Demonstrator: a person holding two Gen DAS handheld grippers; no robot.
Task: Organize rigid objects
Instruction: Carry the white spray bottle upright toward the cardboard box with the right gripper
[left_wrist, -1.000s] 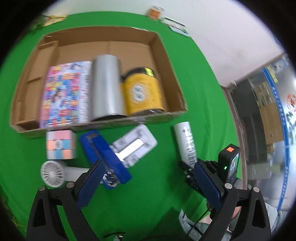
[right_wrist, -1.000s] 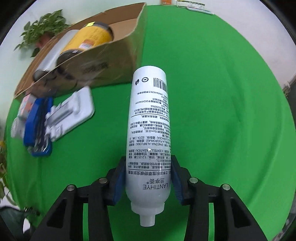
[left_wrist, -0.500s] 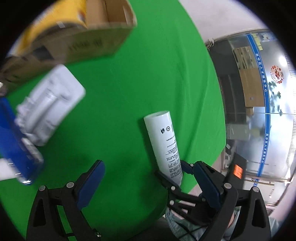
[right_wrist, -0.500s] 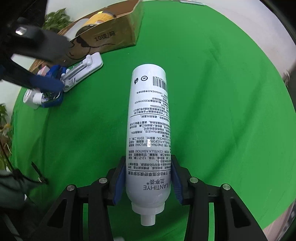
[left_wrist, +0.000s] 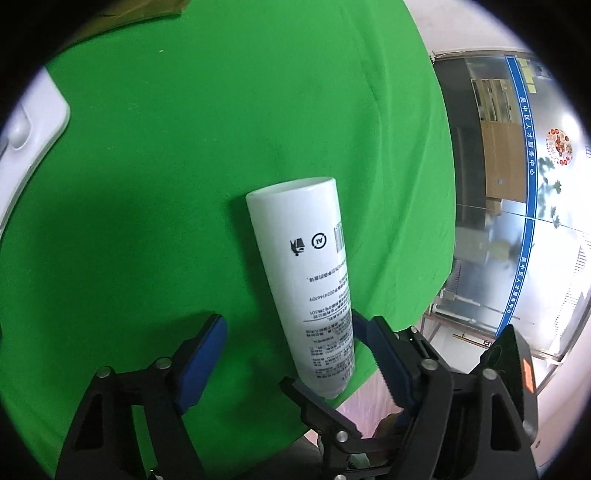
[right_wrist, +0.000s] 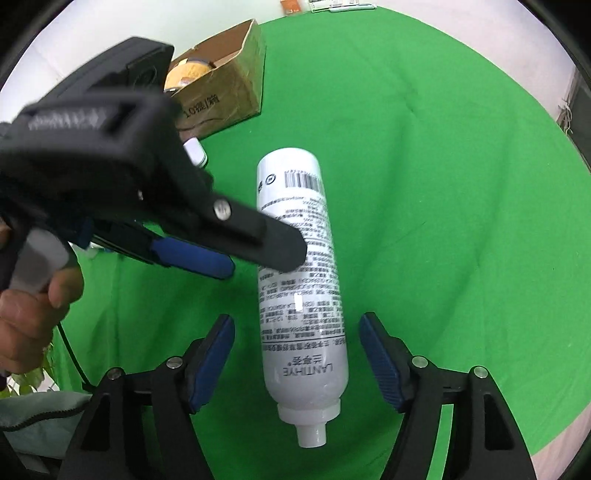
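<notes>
Since the earlier frames, the right hand-held gripper (right_wrist: 297, 363) had let go of the white bottle (right_wrist: 301, 291): its blue pads, which had been clamped on the lower body, now stood clear of it on both sides, and the jaws were opening. Meanwhile the left hand-held gripper (left_wrist: 290, 360) had swung away from the cluttered side of the table (left_wrist: 221, 129) and come in across the bottle. Its jaws were closing. In the left wrist view one pad looked to be touching the bottle's side while the other stood well off, so no grip was formed yet.

The bottle sat between both pairs of fingers, nozzle toward the right gripper, over the green cloth. Whether it rested on the cloth or was propped, I could not tell.

This read as a hand-over from right to left. The cardboard box (right_wrist: 225, 92), with a yellow jar (right_wrist: 186, 72) already inside, lay beyond the left gripper, so the left side seemed better placed to carry the bottle there. Until the left jaws closed, the bottle was held by neither.
</notes>
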